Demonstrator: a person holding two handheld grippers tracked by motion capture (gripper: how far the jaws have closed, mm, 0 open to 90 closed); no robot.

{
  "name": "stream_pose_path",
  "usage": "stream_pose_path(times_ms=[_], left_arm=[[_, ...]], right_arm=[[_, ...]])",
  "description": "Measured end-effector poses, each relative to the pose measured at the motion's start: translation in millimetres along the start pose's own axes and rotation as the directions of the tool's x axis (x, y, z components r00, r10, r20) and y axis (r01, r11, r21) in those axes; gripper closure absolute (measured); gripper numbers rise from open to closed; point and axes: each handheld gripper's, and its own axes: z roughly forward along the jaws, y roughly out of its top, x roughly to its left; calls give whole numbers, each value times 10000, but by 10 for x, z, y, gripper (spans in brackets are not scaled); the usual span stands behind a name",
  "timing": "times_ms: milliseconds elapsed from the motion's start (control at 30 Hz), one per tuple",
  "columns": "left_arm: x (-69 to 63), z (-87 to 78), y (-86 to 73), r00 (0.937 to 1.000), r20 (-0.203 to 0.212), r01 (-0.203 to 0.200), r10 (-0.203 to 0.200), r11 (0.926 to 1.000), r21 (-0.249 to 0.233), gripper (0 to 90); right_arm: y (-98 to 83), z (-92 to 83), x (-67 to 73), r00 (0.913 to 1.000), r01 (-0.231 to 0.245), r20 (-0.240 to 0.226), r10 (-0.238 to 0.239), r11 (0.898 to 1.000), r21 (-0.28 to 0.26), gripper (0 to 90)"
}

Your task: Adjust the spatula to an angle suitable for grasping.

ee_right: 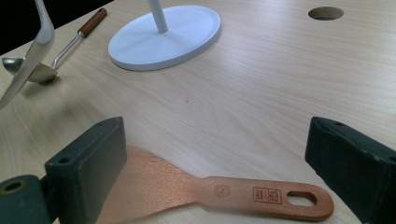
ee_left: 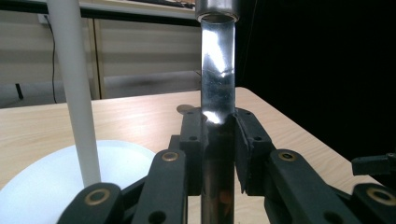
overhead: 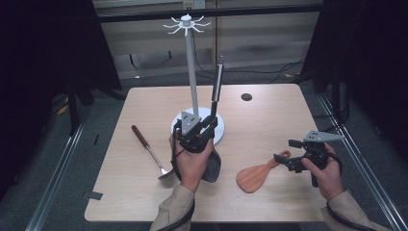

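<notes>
At the left of the bench (overhead: 269, 120), a ladle (overhead: 150, 153) with a brown wooden grip lies flat, its bowl toward the person, just beside the left hand (overhead: 192, 161). The left tongs (overhead: 204, 126) are clamped on the shiny metal handle (ee_left: 217, 93) of a dark spatula (overhead: 215, 120), held nearly upright: the handle rises above the jaws and the broad dark blade hangs below the hand, over the bench. In the left gripper view both pads press against the handle on either side. Just behind and beside it stands the white rack (overhead: 192, 72), a thin pole on a round white base, with a ring of hooks at its top. Farther right, a wooden rice paddle (overhead: 260, 174) lies flat on the bench, its blade toward the person and its handle pointing at the right tongs (overhead: 291, 154). Those tongs are spread wide, and in the right gripper view the paddle's handle, with its slotted hole, lies between the two jaws, touching neither.
</notes>
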Motion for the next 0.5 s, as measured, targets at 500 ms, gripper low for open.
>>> stream_pose_path(times_ms=[500], left_arm=[[24, -125, 84, 9997, -152, 195, -209, 9955, -924, 753]], right_arm=[[17, 32, 6, 9999, 44, -121, -44, 10000, 4, 50]])
